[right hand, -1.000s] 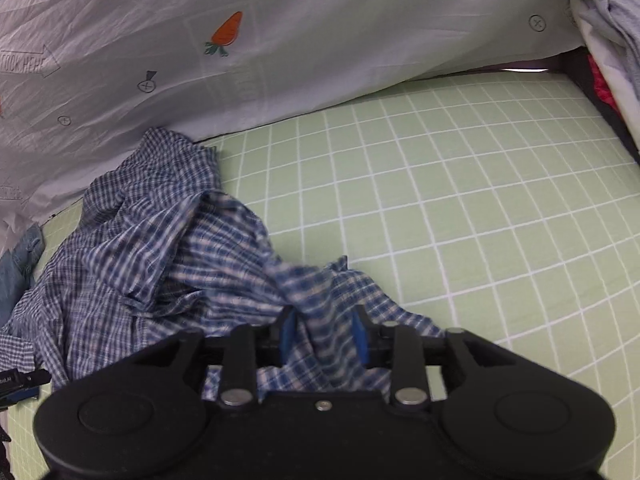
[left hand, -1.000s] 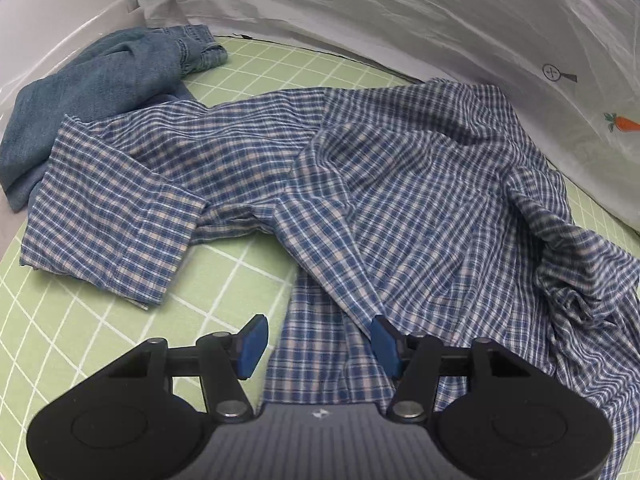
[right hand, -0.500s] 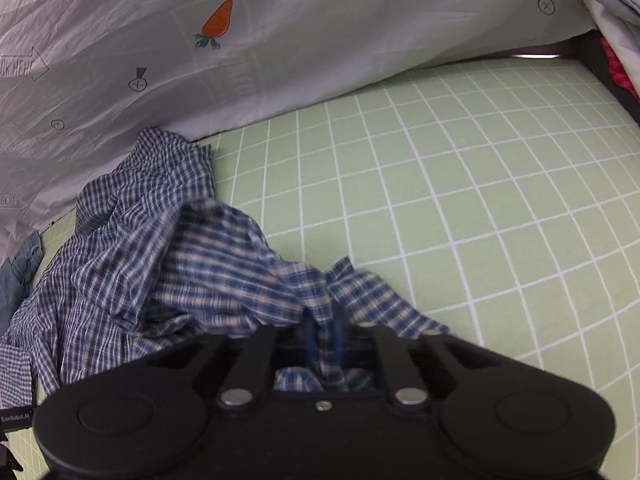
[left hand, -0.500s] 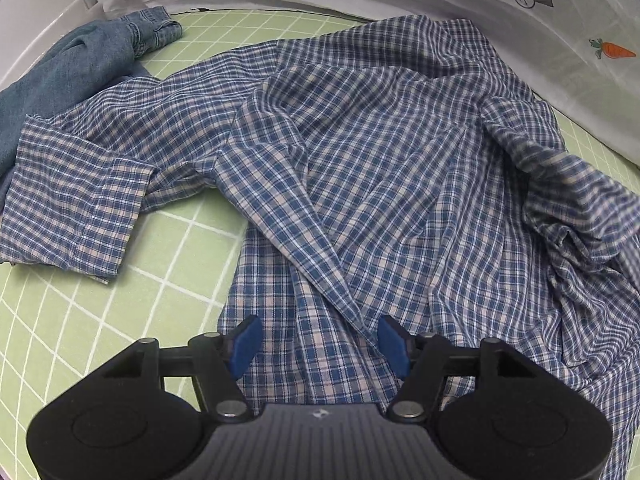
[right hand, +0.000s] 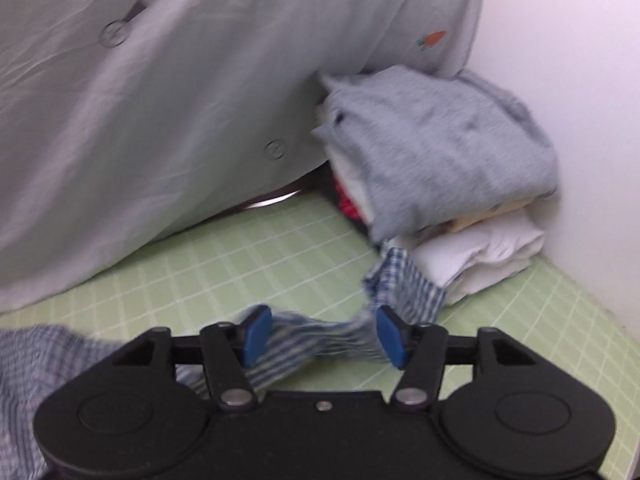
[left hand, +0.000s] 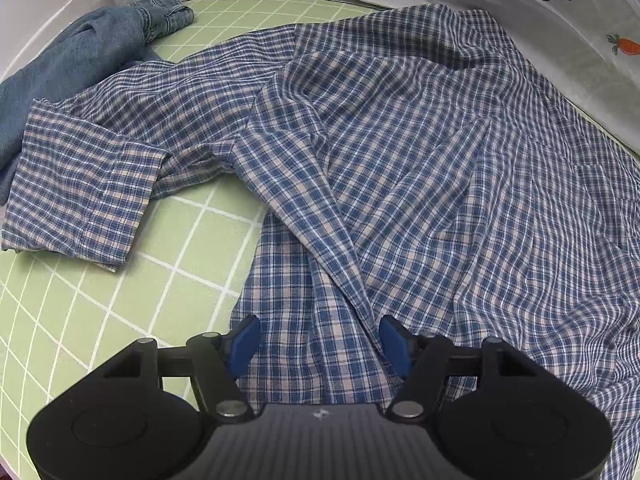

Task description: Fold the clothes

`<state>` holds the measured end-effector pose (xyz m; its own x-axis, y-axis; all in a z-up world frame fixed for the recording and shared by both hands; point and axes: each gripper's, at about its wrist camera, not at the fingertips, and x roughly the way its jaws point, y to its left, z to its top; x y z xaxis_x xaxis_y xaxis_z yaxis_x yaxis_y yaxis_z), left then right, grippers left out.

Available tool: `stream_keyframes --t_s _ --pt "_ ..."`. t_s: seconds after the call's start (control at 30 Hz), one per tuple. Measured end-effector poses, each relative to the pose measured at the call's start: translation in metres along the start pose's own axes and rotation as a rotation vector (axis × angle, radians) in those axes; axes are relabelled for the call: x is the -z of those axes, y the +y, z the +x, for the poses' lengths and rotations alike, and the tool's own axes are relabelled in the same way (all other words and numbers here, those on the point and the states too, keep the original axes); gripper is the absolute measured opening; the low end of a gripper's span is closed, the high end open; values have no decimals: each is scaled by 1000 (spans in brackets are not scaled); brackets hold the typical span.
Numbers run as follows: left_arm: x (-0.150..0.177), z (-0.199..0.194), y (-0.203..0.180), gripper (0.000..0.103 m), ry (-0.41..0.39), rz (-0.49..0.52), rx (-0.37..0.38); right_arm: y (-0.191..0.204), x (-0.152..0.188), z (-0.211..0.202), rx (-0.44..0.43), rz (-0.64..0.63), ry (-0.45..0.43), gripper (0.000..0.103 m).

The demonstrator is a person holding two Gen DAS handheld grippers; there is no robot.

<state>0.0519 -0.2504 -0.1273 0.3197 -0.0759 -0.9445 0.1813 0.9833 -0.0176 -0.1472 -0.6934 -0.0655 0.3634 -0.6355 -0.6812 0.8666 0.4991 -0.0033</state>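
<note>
A blue checked shirt (left hand: 400, 152) lies spread and rumpled on the green grid mat (left hand: 188, 248), one sleeve folded out to the left. My left gripper (left hand: 320, 344) is open, low over the shirt's near hem, with cloth between its fingers. In the right wrist view my right gripper (right hand: 322, 334) is open; a stretched sleeve of the checked shirt (right hand: 404, 284) lies between and beyond its blue pads, blurred by motion.
Blue jeans (left hand: 76, 60) lie bunched at the far left of the mat. A stack of folded clothes with a grey top (right hand: 436, 160) stands against the white wall on the right. A pale printed sheet (right hand: 180, 100) hangs along the back edge.
My right gripper has opened, letting go of the shirt cloth, and swung right toward the folded stack. The right side of the shirt has been pulled flatter. My left gripper stays open.
</note>
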Motion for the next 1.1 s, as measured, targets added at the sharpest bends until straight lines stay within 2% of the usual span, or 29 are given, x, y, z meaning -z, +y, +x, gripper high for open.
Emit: stream_keyframes --t_s 0.07,0.13,0.3,0.47,0.57,0.6,0.67,0.7,0.73,0.77,0.83,1.0,1.1 --pt "3 -6 0 66 -3 9 20 16 29 -4 -165 -12 101 70" --pt "7 -13 0 66 -3 8 51 30 58 -11 -279 -31 190 72" --pt "21 -23 -4 66 7 7 143 52 108 -29 -401 -36 314 75" --pt "39 -23 -17 66 51 63 188 56 126 -41 -414 -20 357 76" --pt "50 -22 -18 63 82 68 196 49 126 -48 -413 -12 340 77" --pt "54 -23 -18 60 83 69 196 46 127 -50 -413 -9 336 77" --pt "62 -25 -16 42 85 64 198 38 129 -56 -417 -1 335 77" --pt "67 -26 -14 38 86 51 203 35 131 -58 -420 2 340 77" --pt "71 -28 -11 26 85 38 207 31 134 -60 -424 4 347 77" --pt "75 -30 -8 18 78 25 207 29 137 -62 -425 3 355 77" --pt "84 -38 0 13 56 -8 209 24 145 -65 -425 -5 370 77" --pt "103 -70 41 12 -41 -132 167 16 161 -74 -422 -25 397 77" --pt "111 -88 72 11 -112 -235 99 14 167 -80 -422 -39 402 77"
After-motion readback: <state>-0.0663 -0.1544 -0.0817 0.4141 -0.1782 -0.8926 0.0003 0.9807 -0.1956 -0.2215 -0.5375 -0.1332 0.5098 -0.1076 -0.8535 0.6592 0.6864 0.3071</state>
